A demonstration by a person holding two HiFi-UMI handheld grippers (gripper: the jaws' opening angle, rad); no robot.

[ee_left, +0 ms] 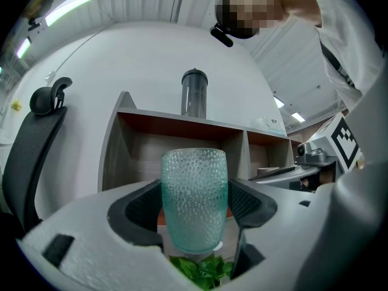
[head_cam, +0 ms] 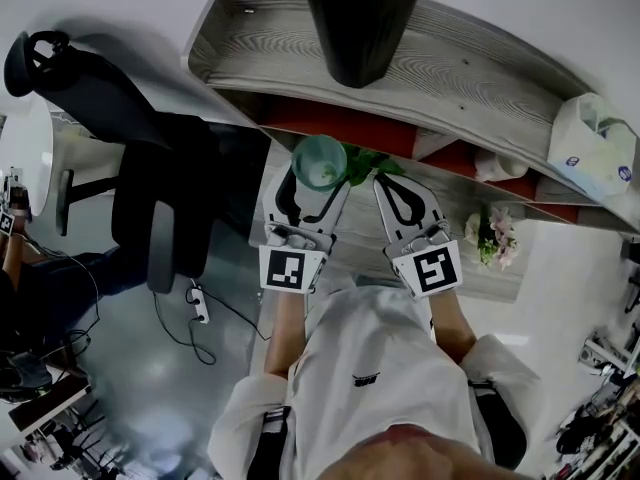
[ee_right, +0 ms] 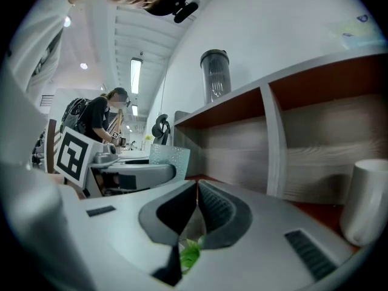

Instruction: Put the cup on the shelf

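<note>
A teal dimpled glass cup (ee_left: 194,199) stands upright between the jaws of my left gripper (ee_left: 195,206), which is shut on it. From the head view the cup (head_cam: 319,161) hangs just in front of the wooden shelf (head_cam: 470,73), level with its lower compartments. The cup's rim (ee_right: 168,161) also shows at the left of the right gripper view. My right gripper (head_cam: 392,190) is beside the left one, its jaws shut with nothing between them (ee_right: 197,208). The shelf's left compartment (ee_left: 176,150) lies straight behind the cup.
A dark tall tumbler (head_cam: 358,18) stands on the shelf top. A white mug (ee_right: 365,202) sits in a lower right compartment. A green plant (head_cam: 372,163) lies under the grippers, pink flowers (head_cam: 493,234) to the right. A tissue pack (head_cam: 595,148) and a black chair (head_cam: 150,183) flank the shelf.
</note>
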